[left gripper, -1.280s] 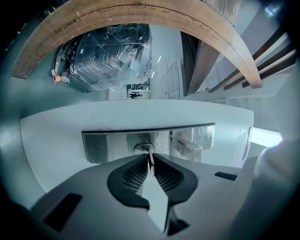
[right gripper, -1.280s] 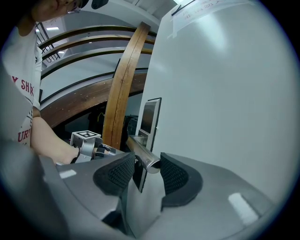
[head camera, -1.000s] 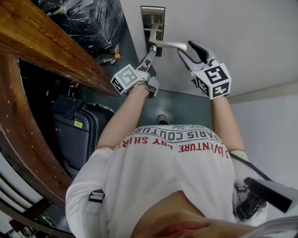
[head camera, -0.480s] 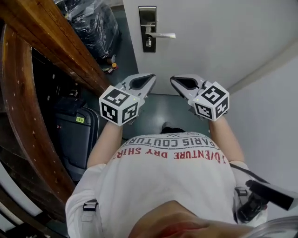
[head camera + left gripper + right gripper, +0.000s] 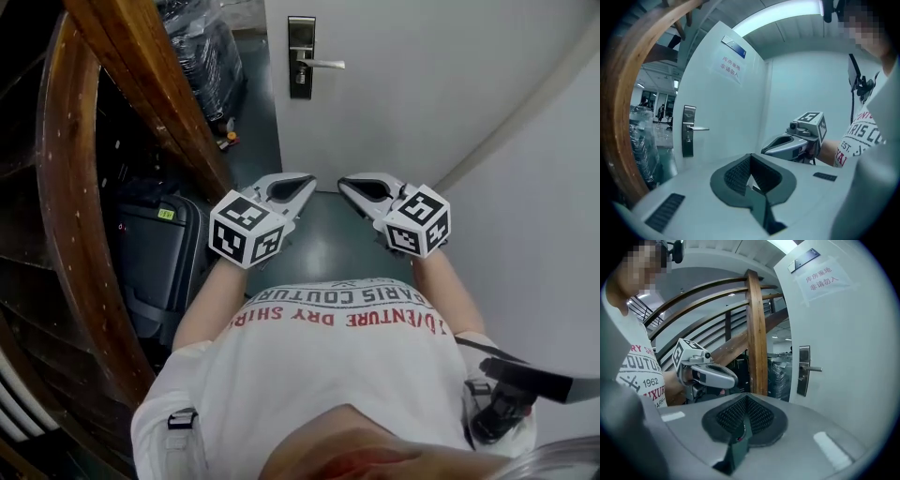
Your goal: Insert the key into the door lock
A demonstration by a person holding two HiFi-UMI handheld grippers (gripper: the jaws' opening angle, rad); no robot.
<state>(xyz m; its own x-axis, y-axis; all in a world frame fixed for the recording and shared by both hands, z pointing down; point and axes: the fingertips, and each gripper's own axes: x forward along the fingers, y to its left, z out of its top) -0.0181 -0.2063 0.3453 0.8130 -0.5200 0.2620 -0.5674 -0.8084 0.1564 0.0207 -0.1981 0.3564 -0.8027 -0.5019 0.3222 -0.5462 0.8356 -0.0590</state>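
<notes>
Left gripper (image 5: 302,184): I read jaws pressed together, empty | right gripper (image 5: 349,186): same, empty | both side by side at the person's chest, well apart from the door (image 5: 422,84) | key (image 5: 301,83): looks seated in the lock (image 5: 301,56) under the handle (image 5: 323,64), too small to confirm

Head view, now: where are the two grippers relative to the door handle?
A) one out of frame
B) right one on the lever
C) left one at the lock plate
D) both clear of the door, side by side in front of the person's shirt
D: the left gripper and right gripper sit side by side over the floor, jaws together and empty, well apart from the door handle and its lock plate.
</notes>
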